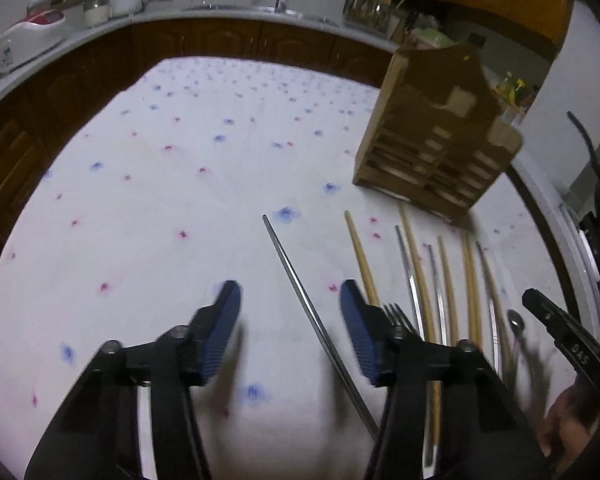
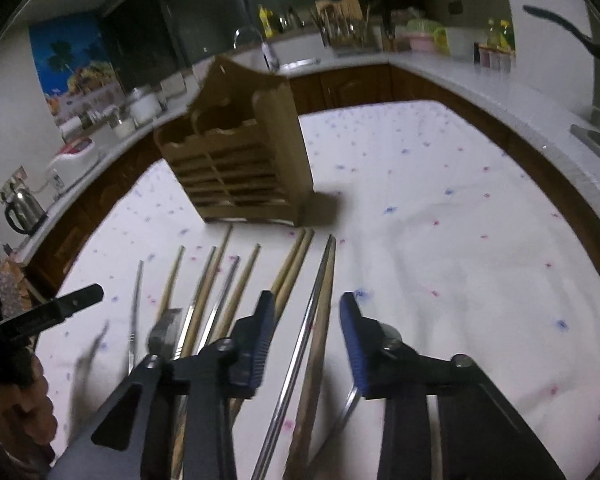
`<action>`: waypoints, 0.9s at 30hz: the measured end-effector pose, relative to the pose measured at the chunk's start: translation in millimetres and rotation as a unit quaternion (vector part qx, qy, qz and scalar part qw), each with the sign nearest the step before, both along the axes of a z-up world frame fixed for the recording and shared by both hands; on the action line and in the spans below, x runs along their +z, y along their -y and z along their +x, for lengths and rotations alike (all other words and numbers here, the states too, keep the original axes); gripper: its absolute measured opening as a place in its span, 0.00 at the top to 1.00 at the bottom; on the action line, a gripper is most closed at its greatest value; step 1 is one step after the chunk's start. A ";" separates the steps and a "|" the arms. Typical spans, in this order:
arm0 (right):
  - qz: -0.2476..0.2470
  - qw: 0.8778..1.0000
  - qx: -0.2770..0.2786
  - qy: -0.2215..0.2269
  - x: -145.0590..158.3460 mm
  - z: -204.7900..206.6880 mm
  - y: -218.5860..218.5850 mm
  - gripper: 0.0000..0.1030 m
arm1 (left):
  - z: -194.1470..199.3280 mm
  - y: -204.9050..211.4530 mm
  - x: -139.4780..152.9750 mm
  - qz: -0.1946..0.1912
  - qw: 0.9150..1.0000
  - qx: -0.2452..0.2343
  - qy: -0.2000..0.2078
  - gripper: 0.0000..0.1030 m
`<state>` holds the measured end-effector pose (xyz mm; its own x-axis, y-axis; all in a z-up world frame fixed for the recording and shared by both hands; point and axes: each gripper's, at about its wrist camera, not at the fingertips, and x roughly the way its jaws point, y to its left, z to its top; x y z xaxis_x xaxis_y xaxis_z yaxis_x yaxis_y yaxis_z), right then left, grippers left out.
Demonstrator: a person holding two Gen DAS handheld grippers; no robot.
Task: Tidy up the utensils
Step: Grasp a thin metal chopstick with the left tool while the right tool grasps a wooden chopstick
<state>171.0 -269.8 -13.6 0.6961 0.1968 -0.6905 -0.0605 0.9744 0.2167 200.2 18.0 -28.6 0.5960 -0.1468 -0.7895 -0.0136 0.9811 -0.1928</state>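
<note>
Steel and bamboo chopsticks [image 2: 300, 268] lie side by side just before the rack [image 2: 236, 160], long axes pointing at it, a fork [image 1: 398, 314] among them. Left gripper [image 1: 290, 296] straddles one steel stick [image 1: 300, 288], right gripper [image 2: 308, 308] straddles a steel-and-bamboo pair [image 2: 320, 300]; both part-open, pads touching nothing. Closing on two sticks could pinch one and roll the other away, since they lie touching.

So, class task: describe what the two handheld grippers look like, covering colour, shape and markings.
Both match. The left gripper and right gripper have black angular linkage arms with round silver pivot bolts, and each finger ends in a dark blue ribbed pad. White lettering marks the black arm seen from the side.
</note>
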 end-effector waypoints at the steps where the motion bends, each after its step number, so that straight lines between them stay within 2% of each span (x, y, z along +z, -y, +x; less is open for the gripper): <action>1: -0.001 1.000 -0.001 -0.005 -2.5 4.4 0.5 0.75 | 5.2 0.2 -3.2 -0.001 1.000 -0.001 -0.008 0.62; 6: -0.007 0.999 0.002 -0.033 -15.3 23.4 1.6 0.80 | 28.2 4.3 -18.4 0.005 0.999 -0.004 -0.034 0.62; 10: -0.022 0.998 0.009 -0.052 -24.5 36.2 -1.5 0.85 | 41.9 7.7 -27.1 0.008 0.999 -0.011 -0.048 0.71; 13: -0.032 0.997 0.010 -0.070 -32.1 44.9 -3.0 0.90 | 49.0 15.6 -27.3 0.028 0.999 -0.020 -0.043 0.71; 15: -0.039 0.997 0.009 -0.066 -31.9 48.7 -4.0 0.89 | 51.4 19.4 -27.6 0.032 0.998 -0.024 -0.041 0.72; 17: -0.032 0.997 0.005 -0.075 -33.6 55.5 -0.9 0.89 | 52.8 23.8 -28.4 0.041 0.998 -0.029 -0.037 0.84; 19: -0.037 0.997 0.005 -0.073 -34.8 59.8 -2.2 0.92 | 52.5 27.4 -29.1 0.048 0.998 -0.035 -0.032 0.91; 20: -0.045 0.997 0.007 -0.070 -34.6 61.0 -4.0 0.92 | 52.8 28.2 -29.3 0.050 0.998 -0.039 -0.030 0.92; 24: -0.054 0.996 0.010 -0.064 -34.4 60.7 -7.7 0.91 | 49.8 28.5 -26.7 0.031 0.997 -0.057 -0.030 0.95; 27: -0.018 0.998 0.011 -0.066 -32.7 59.1 -1.6 0.93 | 41.2 26.4 -15.7 0.018 0.998 -0.064 -0.012 0.96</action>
<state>230.1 -268.1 -46.2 0.5941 0.1849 -0.7828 -0.0558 0.9804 0.1892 241.3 -8.4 -44.3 0.5549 -0.1910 -0.8097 0.1080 0.9816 -0.1576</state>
